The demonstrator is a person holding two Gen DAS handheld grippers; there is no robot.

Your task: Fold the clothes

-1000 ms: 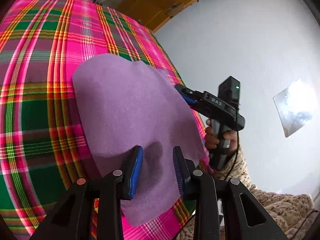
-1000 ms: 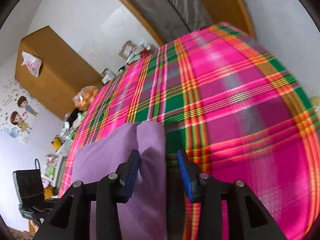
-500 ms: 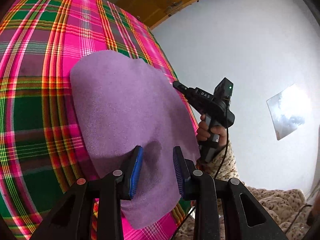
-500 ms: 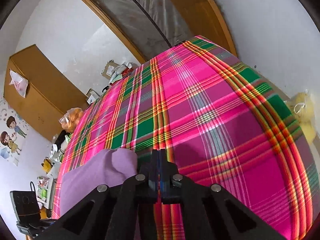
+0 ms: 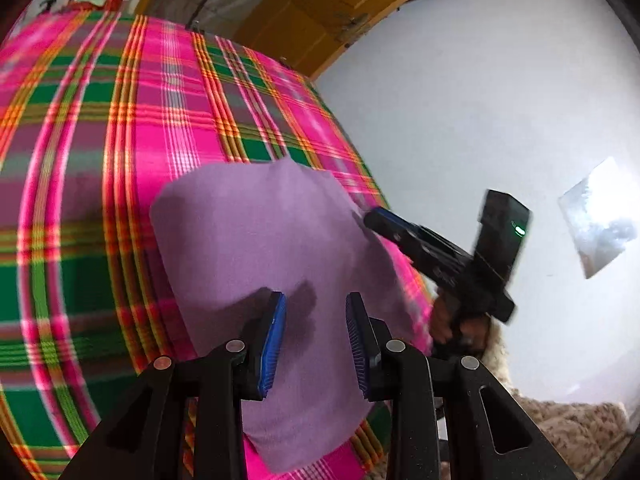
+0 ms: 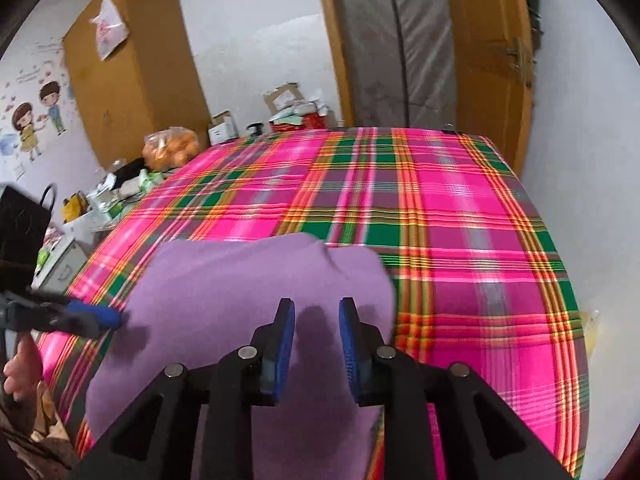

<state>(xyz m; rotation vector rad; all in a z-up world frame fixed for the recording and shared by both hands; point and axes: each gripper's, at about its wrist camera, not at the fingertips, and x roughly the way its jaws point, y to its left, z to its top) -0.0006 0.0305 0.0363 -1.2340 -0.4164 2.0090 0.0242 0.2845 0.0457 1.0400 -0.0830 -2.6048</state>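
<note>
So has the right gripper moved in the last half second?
Yes. The right gripper has opened and pulled back toward the bed's near edge, so more purple cloth shows ahead of it on the plaid bedspread.

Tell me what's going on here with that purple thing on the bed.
A person is folding a purple cloth on a bed covered with a pink and green plaid sheet, holding a two-finger gripper in each hand. Both the left gripper and the right gripper are open above the cloth, gripping nothing. The cloth lies near the bed's edge with one part folded over on itself, so the fold looks partly done.
</note>
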